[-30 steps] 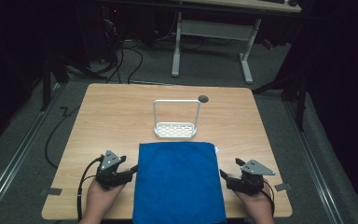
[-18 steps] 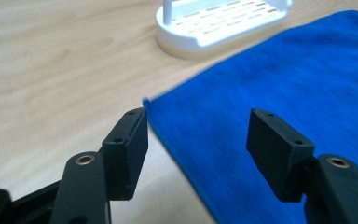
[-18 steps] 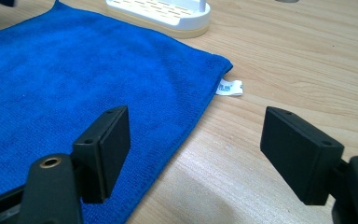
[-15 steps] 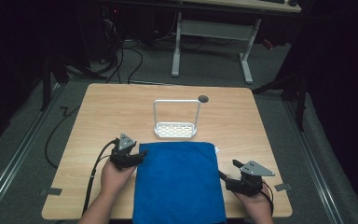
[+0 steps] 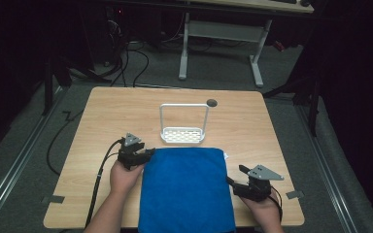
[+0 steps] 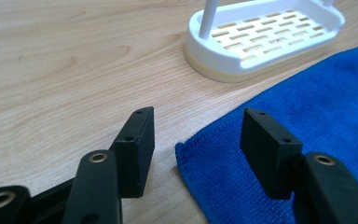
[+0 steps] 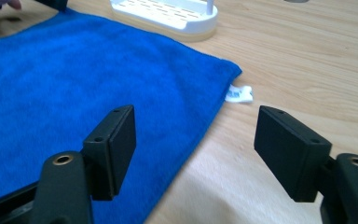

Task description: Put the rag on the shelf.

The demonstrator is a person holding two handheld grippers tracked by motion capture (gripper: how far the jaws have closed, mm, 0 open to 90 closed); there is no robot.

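A blue cloth point(image 5: 184, 187) lies flat on the near half of the wooden table point(image 5: 111, 111). My left gripper point(image 5: 145, 154) sits at the cloth's far left corner, open, and that corner point(image 6: 191, 149) lies between its jaws without being pinched. My right gripper point(image 5: 234, 180) rests at the cloth's right edge, open, with the edge point(image 7: 200, 135) between its jaws. A white label point(image 7: 239, 94) pokes out from the cloth's far right corner.
A white slotted rack point(image 5: 183, 134) with a tall wire handle stands just beyond the cloth's far edge; its base point(image 6: 261, 39) is close to my left gripper. A dark round hole point(image 5: 211, 102) marks the table behind it. Bare wood stretches left and right.
My left gripper has moved forward along the cloth's left edge from the near side to its far left corner. The right gripper has held still.
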